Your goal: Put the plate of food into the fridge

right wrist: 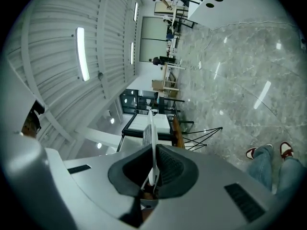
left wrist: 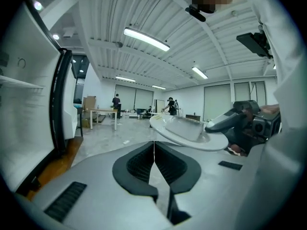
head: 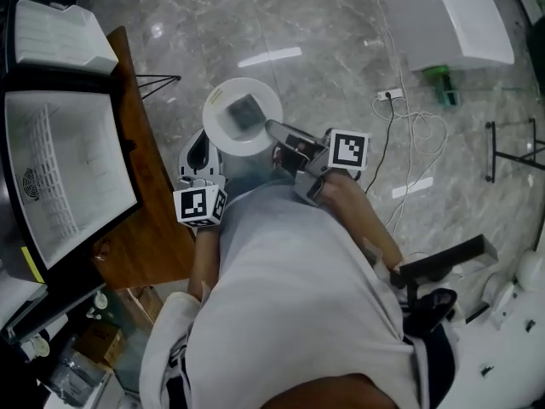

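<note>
The person's grey shirt (head: 289, 296) is closest. The right gripper (head: 274, 129) pinches the rim of the round, smooth white plate (head: 230, 130), held above the shiny floor (head: 341, 41) near the open fridge (head: 60, 177). The left gripper (left wrist: 154, 150) is squeezed together, holding nothing. Only its view shows the food (left wrist: 184, 127) from the side, a see-through wrapped block.

The floor (head: 341, 32) is polished grey stone, glossy enough to mirror the ceiling lights. The plate (head: 220, 126) is smooth, white, glazed ware. The left gripper (left wrist: 154, 150) and right gripper (right wrist: 153, 152) have matt grey plastic shells with black ribbed jaws. The brown board (head: 145, 211) looks like wood with a slight sheen
</note>
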`<state>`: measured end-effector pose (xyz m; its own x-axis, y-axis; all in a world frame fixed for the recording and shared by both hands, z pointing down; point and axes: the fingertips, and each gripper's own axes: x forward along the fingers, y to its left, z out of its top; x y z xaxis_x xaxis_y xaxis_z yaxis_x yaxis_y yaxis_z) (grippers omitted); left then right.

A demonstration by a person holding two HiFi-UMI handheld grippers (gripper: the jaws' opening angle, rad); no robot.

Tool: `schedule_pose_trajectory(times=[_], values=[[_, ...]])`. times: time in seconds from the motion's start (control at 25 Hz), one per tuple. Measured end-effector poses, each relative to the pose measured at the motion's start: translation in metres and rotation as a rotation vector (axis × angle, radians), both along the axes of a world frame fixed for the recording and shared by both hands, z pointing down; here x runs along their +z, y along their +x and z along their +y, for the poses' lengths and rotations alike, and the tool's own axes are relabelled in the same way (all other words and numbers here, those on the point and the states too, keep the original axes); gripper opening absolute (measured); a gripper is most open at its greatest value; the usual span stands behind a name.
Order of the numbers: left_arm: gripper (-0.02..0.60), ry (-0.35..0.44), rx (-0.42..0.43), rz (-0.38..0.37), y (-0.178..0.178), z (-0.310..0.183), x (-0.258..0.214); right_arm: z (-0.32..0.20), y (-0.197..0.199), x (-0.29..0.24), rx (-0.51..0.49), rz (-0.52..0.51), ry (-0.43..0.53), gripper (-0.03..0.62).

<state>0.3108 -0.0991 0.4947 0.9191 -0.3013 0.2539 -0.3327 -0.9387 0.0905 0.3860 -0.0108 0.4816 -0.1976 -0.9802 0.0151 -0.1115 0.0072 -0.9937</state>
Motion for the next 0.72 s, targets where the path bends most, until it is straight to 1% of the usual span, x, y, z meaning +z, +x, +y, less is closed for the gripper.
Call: schedule_pose_trajectory(times=[0.08, 0.2, 0.32, 0.44, 0.56, 0.64, 0.72], values=[[0.020, -0.006, -0.043, 0.012, -0.005, -0.036, -0.001, -0.037, -0.005, -0.001, -0.043, -0.005, -0.019, 0.028], [0.020, 0.008, -0.136, 0.034, -0.015, -0.093, -0.006, -0.097, -0.009, -0.003, -0.139, 0.005, -0.046, 0.028], [0.020, 0.029, -0.226, 0.053, -0.042, -0.161, -0.016, -0.173, -0.031, -0.010, -0.227, 0.011, -0.031, 0.028], [0.020, 0.056, -0.314, 0.040, -0.085, -0.223, -0.029, -0.245, -0.071, -0.023, -0.324, 0.023, -0.007, 0.028], [0.020, 0.116, -0.427, 0.015, -0.130, -0.279, -0.043, -0.316, -0.115, -0.039, -0.463, 0.041, 0.018, 0.028], [0.020, 0.151, -0.516, 0.013, -0.167, -0.320, -0.048, -0.367, -0.153, -0.044, -0.565, 0.052, 0.033, 0.028], [0.020, 0.156, -0.606, 0.031, -0.205, -0.355, -0.055, -0.414, -0.194, -0.049, -0.664, 0.063, 0.056, 0.028]])
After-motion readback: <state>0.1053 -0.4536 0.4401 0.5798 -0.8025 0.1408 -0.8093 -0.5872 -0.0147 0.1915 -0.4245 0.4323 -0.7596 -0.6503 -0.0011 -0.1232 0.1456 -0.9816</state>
